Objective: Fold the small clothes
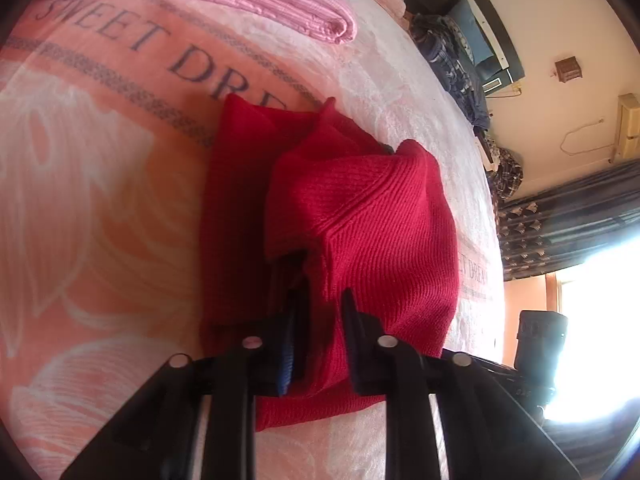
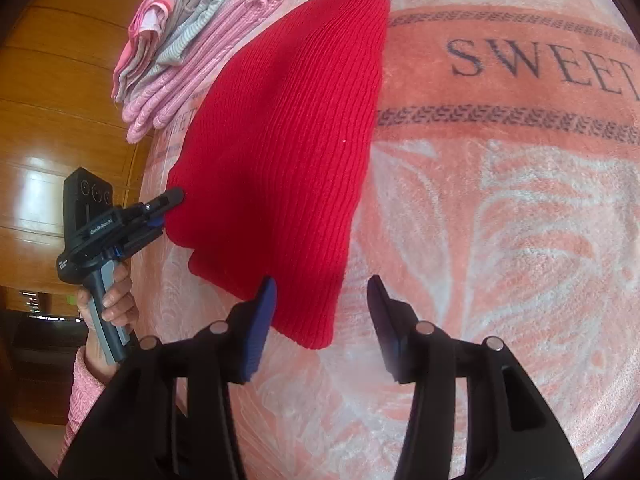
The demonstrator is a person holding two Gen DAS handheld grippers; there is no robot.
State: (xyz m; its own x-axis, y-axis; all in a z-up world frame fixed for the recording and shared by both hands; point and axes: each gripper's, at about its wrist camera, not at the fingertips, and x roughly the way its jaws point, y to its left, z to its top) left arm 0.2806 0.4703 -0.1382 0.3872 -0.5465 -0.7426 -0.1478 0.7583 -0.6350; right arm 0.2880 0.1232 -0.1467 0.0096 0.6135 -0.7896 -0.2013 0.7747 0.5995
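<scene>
**Left tongs hold the red knit, right tongs stand wide above it**

The left gripper (image 1: 320,320) has its two fingers closed on a bunched fold of the red knitted garment (image 1: 360,224); the cloth fills the gap between them and rises in a lump in front of the camera. In the right wrist view the same gripper (image 2: 170,210) is seen from the side, pinching the left edge of the garment, and a hand (image 2: 114,300) with a pink sleeve (image 2: 82,396) holds its grey handle.

The right gripper (image 2: 322,320) is wide apart and holds nothing. Its left finger, with a blue pad (image 2: 260,328), is over the lower corner of the garment; its right finger is over bare blanket.

The red knitted garment (image 2: 280,152) lies mostly flat on the pink blanket (image 2: 500,240), which has pale leaf shapes and the printed words "SWEET DREAM". The far end of the garment reaches up near the top of the blanket band.

Beyond it, a stack of folded clothes (image 2: 192,40), pink and striped, rests on the same blanket. Behind the stack is a wooden wardrobe (image 2: 60,80). In the left wrist view a dark curtain (image 1: 568,216) hangs beside a bright window.
</scene>
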